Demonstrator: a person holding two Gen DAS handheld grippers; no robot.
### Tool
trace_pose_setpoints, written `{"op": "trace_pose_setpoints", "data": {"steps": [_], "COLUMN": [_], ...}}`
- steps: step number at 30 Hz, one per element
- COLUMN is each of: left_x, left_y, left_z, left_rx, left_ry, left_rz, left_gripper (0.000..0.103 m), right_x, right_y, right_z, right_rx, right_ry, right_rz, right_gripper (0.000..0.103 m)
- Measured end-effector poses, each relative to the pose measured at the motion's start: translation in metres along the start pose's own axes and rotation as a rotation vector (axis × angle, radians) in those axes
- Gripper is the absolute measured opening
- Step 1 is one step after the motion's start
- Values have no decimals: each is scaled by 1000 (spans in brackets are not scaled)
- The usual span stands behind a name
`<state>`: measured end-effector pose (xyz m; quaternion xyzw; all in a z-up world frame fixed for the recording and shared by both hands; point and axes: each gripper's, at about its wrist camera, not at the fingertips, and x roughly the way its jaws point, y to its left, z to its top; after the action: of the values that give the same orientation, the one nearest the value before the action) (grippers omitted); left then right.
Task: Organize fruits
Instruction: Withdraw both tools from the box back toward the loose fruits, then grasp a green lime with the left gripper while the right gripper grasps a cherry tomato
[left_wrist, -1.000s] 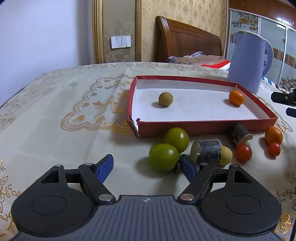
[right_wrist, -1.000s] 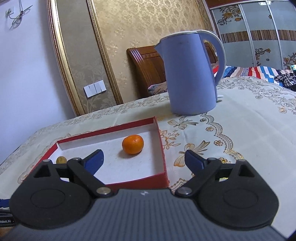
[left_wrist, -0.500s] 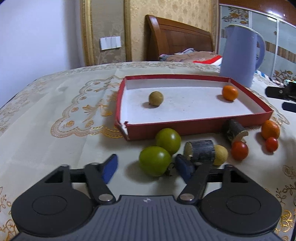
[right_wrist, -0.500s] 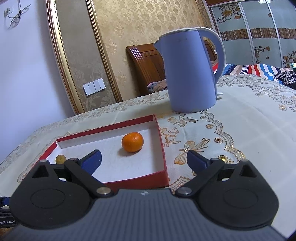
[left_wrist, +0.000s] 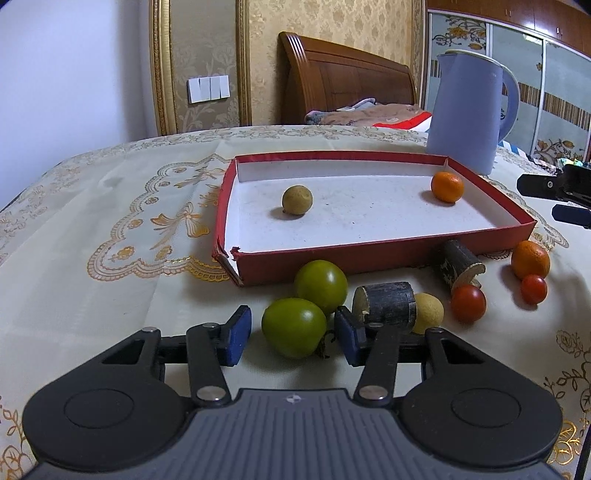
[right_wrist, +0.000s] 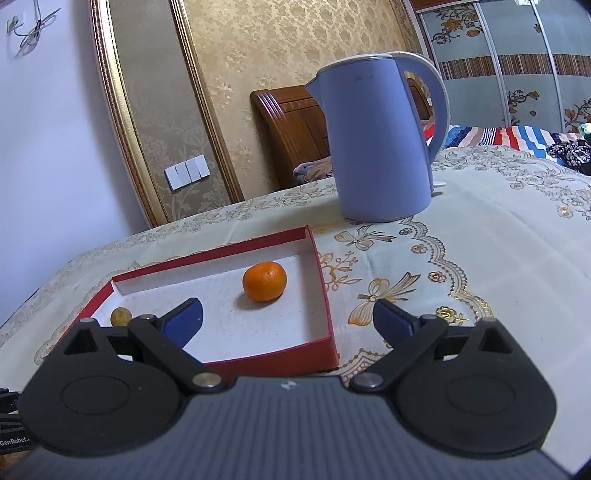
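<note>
**A:** The near green tomato (left_wrist: 293, 326) sat on the cloth just short of the red tray (left_wrist: 369, 258), right between the blue pads of the left gripper (left_wrist: 293, 334), whose jaws stood apart with a gap on either side of the fruit.

**B:** Nothing gripped, then. Which way did it point?

**A:** It was nearly round, so hardly any long axis. The dried stem end showed low on its right, towards the right pad (left_wrist: 347, 341), so I judged it lay on its side with stem axis roughly across the jaws.

**B:** And the risk?

**A:** Crowding. A second green tomato (left_wrist: 321, 286) touched it from behind, and a dark cane piece (left_wrist: 386, 304) lay just beside the right pad. My guess was that a closing pad could catch the cane or nudge the rear tomato away.

**B:** A smooth round skin, too.

**A:** Yes, an off-centre squeeze might have squirted it out, and too hard a squeeze could have bruised it. The tray's torn near corner (left_wrist: 231, 254) might also have snagged a low carry.

**B:** The other hand?

**A:** The right gripper (right_wrist: 288, 319) hung wide open over the tray's right end, holding nothing, near the orange (right_wrist: 264, 280) inside. A longan (left_wrist: 297, 199) lay in the tray too.
</note>
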<state>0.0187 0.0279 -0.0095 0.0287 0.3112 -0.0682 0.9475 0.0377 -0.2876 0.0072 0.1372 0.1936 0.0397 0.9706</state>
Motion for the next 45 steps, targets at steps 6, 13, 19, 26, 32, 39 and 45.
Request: {"op": "trace_pose_setpoints", "data": {"steps": [6,13,19,26,32,39,45], "left_x": [0,-5,-6,-7,-8,-9,-9], "left_y": [0,-2,1,17,22,26,26], "left_z": [-1,-3,-3,-4,-6,-7,-7], "left_rx": [-3,2,-20,-123,-146,-162,-163], "left_ry": [0,-2,-9,-15,-20,-23,-24], "left_rz": [5,30,49,48,43,31,29], "left_gripper": [49,34,34,34,34,34,34], "right_x": [0,0,0,-1,-19,-30,-42], "right_y": [-2,-1,-1,-2,-18,-22,-7], "right_z": [0,0,0,-1,-7,-25,-35], "right_rx": [8,5,9,6,47,17,-71], "right_ry": [4,4,4,4,13,66,122], "right_rz": [-5,-6,-9,-26,-47,-33,13], "right_gripper": [100,100,100,100,100,100,99]}}
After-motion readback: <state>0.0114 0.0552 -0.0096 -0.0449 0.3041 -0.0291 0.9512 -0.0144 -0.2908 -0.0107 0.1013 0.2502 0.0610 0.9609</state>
